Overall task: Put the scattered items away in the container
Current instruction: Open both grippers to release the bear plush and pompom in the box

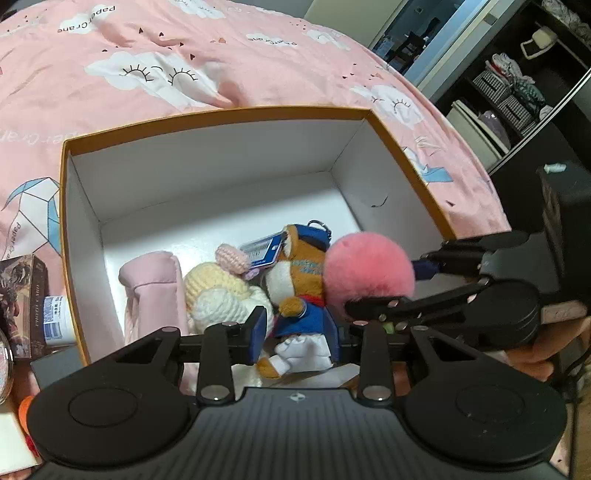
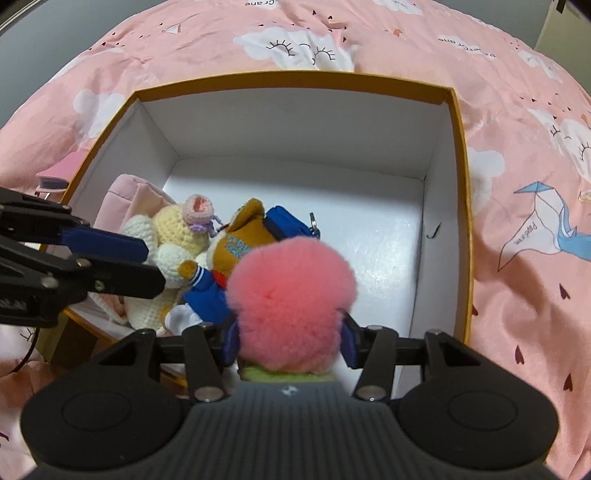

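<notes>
Right tool [image 2: 290,341] is clamped on the pink pompom [image 2: 291,291], hanging over the box's [image 2: 460,155] near edge on the bed [image 2: 517,258]. Left tool [image 1: 299,332] is spread wide, empty. Bear plush [image 1: 299,284], crochet doll [image 1: 221,295] and pink pouch [image 1: 155,291] are already in; a few bits by the box's left side [image 1: 40,291] look left.

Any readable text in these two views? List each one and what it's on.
"Paper Crane": printed repeatedly on the pink bedspread, also beside its crane print.
Blue tag on the bear plush: print too small to read.
Bear's chest lettering: blurred.
Dark box outside the orange box: spine text unreadable.
White bottle label: too small.
</notes>
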`<state>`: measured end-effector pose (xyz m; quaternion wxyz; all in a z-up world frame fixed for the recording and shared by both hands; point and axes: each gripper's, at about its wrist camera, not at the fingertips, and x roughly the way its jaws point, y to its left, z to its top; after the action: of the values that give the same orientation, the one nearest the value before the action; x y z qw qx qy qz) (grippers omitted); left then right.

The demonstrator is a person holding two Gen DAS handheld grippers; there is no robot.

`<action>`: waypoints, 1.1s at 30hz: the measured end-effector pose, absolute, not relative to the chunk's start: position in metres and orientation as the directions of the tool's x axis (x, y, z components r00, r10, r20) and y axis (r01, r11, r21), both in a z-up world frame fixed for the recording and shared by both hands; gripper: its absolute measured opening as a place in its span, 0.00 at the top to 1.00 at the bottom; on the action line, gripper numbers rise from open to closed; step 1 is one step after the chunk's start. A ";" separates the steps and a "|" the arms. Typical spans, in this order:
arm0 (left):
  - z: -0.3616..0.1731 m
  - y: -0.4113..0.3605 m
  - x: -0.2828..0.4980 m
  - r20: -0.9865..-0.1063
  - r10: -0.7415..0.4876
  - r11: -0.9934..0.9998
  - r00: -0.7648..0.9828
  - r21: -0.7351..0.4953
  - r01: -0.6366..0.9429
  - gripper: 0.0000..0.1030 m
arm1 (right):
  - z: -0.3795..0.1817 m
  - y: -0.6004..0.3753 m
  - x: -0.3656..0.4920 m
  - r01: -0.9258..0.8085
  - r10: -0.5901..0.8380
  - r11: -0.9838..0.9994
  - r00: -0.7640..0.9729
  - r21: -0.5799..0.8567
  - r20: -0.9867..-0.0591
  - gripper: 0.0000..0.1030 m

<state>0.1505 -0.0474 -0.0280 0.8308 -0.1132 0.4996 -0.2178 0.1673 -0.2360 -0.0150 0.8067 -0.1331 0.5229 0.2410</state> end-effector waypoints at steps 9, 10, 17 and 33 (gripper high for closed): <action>-0.014 -0.044 0.138 -0.769 -0.457 0.889 0.448 -0.376 0.262 0.63 | -0.006 -0.229 0.174 -0.523 0.259 0.852 0.362 0.035 -0.896 0.39; -0.013 -0.043 0.137 -0.768 -0.456 0.889 0.450 -0.374 0.262 0.63 | -0.006 -0.229 0.174 -0.519 0.252 0.854 0.365 0.029 -0.896 0.40; -0.012 -0.036 0.134 -0.771 -0.439 0.898 0.461 -0.367 0.241 0.63 | -0.018 -0.230 0.173 -0.526 0.236 0.850 0.315 0.037 -0.919 0.84; -0.002 -0.030 0.125 -0.795 -0.376 0.926 0.476 -0.306 0.222 0.63 | -0.009 -0.223 0.157 -0.532 0.190 0.846 0.387 -0.050 -0.902 0.62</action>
<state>0.1249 -0.0297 -0.0018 0.8554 -0.0803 0.4809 -0.1749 0.1573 -0.2226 -0.0093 0.8157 -0.1683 0.5073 0.2212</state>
